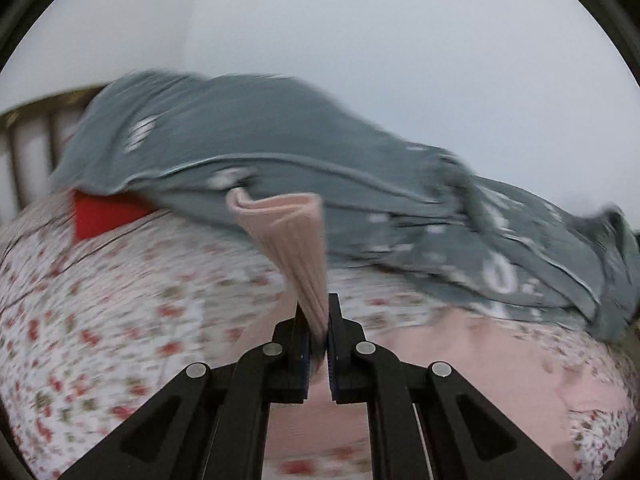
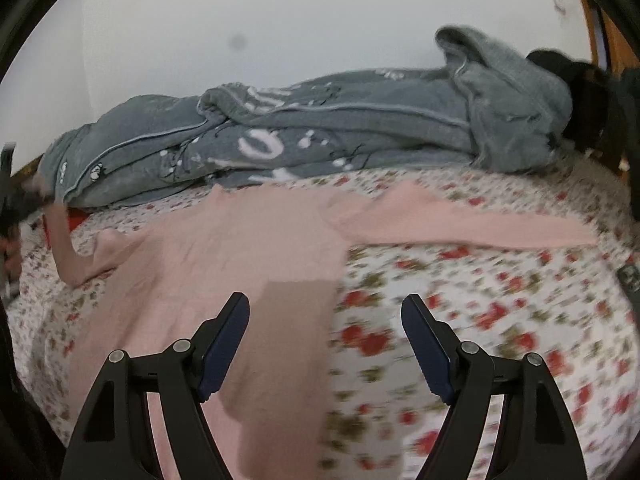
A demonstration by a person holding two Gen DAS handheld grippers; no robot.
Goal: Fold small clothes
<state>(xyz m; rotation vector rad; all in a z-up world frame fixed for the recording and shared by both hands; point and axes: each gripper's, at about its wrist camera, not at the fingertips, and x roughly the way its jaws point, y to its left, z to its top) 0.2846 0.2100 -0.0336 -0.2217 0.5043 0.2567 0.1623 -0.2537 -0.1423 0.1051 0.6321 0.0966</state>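
A grey blanket (image 2: 320, 128) is lying bunched along the white wall (image 2: 240, 12) across the floral bedsheet (image 2: 480, 320), well beyond the hand-held gripper, partly covering a red item (image 1: 100, 216).

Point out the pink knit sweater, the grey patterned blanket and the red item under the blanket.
Pink knit sweater (image 2: 240, 240): right wrist view, middle of its body, flat on the bedsheet.
Grey patterned blanket (image 2: 360, 128): right wrist view, middle of the bunched folds.
Red item (image 1: 100, 216): left wrist view, exposed part beneath the blanket's edge.
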